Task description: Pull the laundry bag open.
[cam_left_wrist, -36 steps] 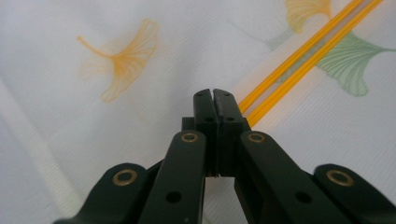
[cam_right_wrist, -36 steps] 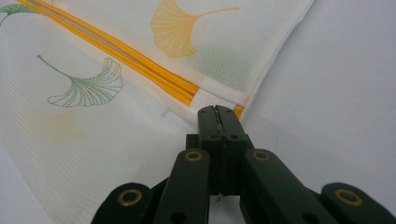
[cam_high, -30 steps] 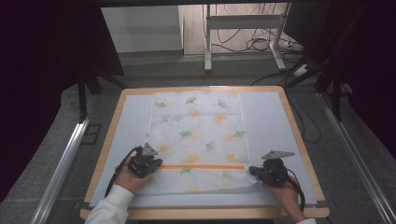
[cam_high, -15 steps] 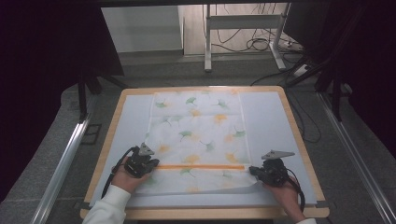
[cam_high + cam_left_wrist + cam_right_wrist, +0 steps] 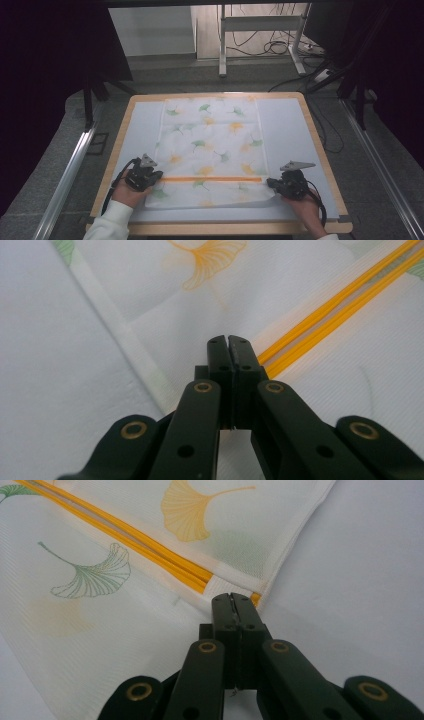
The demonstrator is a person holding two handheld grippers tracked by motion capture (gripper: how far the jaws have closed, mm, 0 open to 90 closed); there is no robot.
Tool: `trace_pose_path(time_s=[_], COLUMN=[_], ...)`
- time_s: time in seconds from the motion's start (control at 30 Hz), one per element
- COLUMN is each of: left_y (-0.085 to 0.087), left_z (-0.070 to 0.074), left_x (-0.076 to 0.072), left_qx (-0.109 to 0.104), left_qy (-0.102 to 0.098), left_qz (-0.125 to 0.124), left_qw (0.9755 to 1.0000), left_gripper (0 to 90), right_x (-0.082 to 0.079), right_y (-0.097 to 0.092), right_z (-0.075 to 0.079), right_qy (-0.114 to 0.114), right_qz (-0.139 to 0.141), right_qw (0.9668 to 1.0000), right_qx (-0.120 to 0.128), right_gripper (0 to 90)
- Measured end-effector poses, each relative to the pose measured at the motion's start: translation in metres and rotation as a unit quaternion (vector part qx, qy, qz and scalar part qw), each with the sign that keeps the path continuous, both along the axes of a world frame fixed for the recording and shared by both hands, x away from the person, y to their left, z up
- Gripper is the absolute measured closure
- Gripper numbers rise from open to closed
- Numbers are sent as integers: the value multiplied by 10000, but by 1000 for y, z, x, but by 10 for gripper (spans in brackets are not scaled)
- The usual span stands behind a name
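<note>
Cloth [image 5: 210,145] with leaf prints is lying flat on the tabletop [image 5: 285,120], reaching from the far edge almost to the near edge. It is white, with green and yellow leaves all over it. An orange stripe [image 5: 212,178] is running across the cloth close to its near end.

One hand [image 5: 131,192] is holding the left gripper [image 5: 151,181] at the left end of the stripe. In the left gripper view, the left gripper [image 5: 229,342] is showing its two black jaws pressed together, with the tips resting down on the cloth [image 5: 150,300] right beside the stripe [image 5: 340,302]. I cannot tell if any cloth is pinched between them.

The other hand [image 5: 306,207] is holding the right gripper [image 5: 272,183] at the right end of the stripe. In the right gripper view, the right gripper [image 5: 232,600] is also showing its jaws squeezed together, sitting right at the cloth's side edge where the stripe [image 5: 145,542] is ending. A thin bit of white seems to be showing between the tips, but I cannot tell for sure if they are pinching the cloth [image 5: 100,630].

Both grippers are well apart from each other, one at each side of the cloth.
</note>
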State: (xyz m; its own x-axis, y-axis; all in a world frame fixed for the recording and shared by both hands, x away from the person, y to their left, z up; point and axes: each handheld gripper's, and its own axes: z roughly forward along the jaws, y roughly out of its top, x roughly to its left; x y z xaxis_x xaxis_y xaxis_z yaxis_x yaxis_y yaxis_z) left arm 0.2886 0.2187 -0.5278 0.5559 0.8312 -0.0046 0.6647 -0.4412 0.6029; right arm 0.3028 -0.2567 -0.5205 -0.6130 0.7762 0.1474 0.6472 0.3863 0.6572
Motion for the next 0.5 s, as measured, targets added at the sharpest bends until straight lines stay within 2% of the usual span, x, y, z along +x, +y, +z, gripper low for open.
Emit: trace_pose_path(time_s=[0.23, 0.33, 0.43, 0.5], left_y=[10, 15, 22, 23], left_z=[1, 2, 1, 1], left_x=[-3, -4, -5, -6], left_qx=[-10, 94, -104, -114], left_qy=[-56, -108, -39, -37], left_qz=[136, 198, 209, 225], left_qw=[9999, 9997, 9997, 9997], left_gripper=[900, 900, 900, 900], right_x=[0, 0, 0, 0], right_y=[0, 0, 0, 0], right_z=[0, 0, 0, 0], right_qy=[-2, 2, 0, 3], right_qz=[5, 7, 9, 6], right_qw=[10000, 10000, 10000, 10000], right_qx=[-9, -7, -13, -10], right_gripper=[897, 897, 897, 897])
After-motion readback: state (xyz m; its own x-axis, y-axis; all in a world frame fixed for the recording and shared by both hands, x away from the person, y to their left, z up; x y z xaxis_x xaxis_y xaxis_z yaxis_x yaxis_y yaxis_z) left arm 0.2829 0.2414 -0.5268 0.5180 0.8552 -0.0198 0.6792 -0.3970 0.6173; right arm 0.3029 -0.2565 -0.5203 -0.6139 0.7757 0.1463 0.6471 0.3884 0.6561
